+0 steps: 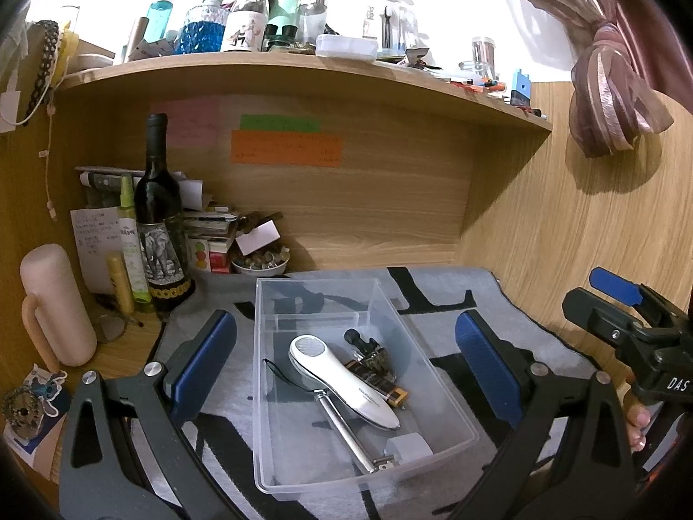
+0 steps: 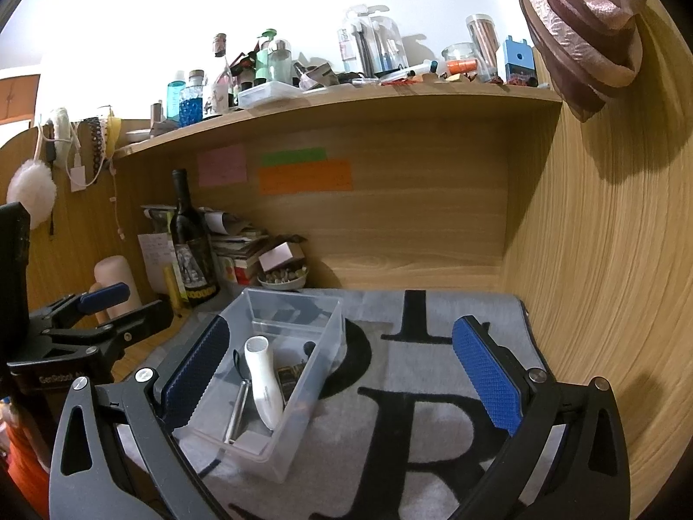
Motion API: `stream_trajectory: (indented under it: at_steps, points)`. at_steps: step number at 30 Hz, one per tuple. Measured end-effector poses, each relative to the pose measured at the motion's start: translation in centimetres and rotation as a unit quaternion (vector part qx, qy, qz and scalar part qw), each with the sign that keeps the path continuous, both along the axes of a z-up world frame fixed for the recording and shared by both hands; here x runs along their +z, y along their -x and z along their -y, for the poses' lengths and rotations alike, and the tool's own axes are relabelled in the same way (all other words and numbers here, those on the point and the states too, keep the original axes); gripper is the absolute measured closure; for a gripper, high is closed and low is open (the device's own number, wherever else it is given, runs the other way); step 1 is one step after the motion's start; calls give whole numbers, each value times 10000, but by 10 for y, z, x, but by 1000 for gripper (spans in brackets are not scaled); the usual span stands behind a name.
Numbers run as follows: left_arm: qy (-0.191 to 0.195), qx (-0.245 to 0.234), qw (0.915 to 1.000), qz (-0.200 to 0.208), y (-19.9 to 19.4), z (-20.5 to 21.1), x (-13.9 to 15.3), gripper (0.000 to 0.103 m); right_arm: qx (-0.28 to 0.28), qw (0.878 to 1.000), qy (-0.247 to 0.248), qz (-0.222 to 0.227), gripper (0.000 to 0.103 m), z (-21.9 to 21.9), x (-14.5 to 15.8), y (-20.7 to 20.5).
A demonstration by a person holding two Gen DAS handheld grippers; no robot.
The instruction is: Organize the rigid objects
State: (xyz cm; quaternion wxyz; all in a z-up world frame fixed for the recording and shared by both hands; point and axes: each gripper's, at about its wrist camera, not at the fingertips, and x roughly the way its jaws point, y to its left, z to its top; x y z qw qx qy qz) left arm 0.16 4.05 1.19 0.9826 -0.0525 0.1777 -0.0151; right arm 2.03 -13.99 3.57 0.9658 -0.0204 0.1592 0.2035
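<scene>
Blue-padded and spread wide, the jaws of the left gripper (image 1: 346,359) hang released over a clear plastic bin (image 1: 437,372), one pad to each side of it and touching nothing. The right gripper (image 2: 342,368) is likewise released, its left pad just beside the bin's near wall and its right pad out over bare mat.

Inside the bin (image 2: 322,357) lie a white handheld device (image 1: 346,372) set diagonally, a slim metal rod (image 1: 346,433) partly under it, a small dark-and-gold box (image 1: 381,383), a black knobbed piece (image 1: 359,340) toward the back and a pale square block (image 1: 409,446) near the front wall. The right wrist view shows the same white device (image 2: 262,383) and rod (image 2: 237,411) from the side.

The bin stands on a grey mat with large black lettering (image 2: 424,394) that covers a wooden desk. To the left, against the back panel, are a dark wine bottle with an elephant label (image 1: 158,221), a pale pink mug (image 1: 54,303), stacked papers and a small bowl of oddments (image 1: 260,262). Pink, green and orange sticky notes (image 1: 286,147) are fixed to the panel; the shelf (image 1: 303,73) above is crowded with bottles and jars. A tied-back curtain (image 1: 606,82) hangs at right.
</scene>
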Motion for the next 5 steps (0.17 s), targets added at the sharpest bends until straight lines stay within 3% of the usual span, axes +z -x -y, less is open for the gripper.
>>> stream_trajectory:
  at_steps: [5]
  points:
    - [2,-38,10000,-65,-4,-1,-2,0,-27,10000,-12,-52,0,-1,-1,-2]
